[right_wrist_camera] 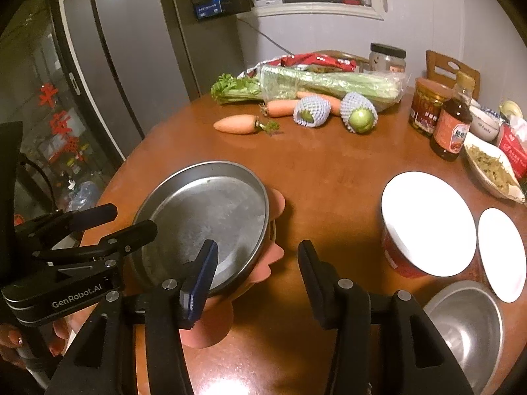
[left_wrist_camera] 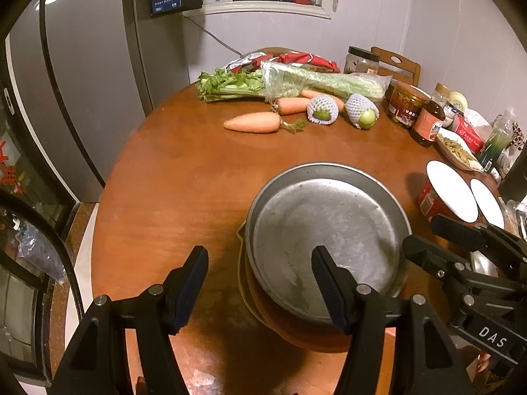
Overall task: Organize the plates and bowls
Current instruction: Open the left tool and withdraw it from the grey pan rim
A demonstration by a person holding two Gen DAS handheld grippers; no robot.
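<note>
A round metal plate (left_wrist_camera: 326, 240) rests on top of an orange plate (left_wrist_camera: 296, 329) on the brown round table (left_wrist_camera: 184, 177); both also show in the right wrist view, the metal plate (right_wrist_camera: 204, 217) above the orange plate (right_wrist_camera: 273, 256). My left gripper (left_wrist_camera: 260, 283) is open and empty, hovering over the stack's near left edge. My right gripper (right_wrist_camera: 257, 273) is open and empty, just right of the stack; it also shows in the left wrist view (left_wrist_camera: 425, 237). A red bowl with white inside (right_wrist_camera: 425, 227), a white plate (right_wrist_camera: 504, 253) and a steel bowl (right_wrist_camera: 467, 326) sit to the right.
Carrots (left_wrist_camera: 253, 121), celery (left_wrist_camera: 296, 82), two netted green fruits (left_wrist_camera: 342, 110), jars and sauce bottles (left_wrist_camera: 425, 121) and a bag of dried food (right_wrist_camera: 494, 168) crowd the table's far and right side. A grey fridge (left_wrist_camera: 82, 82) stands at left.
</note>
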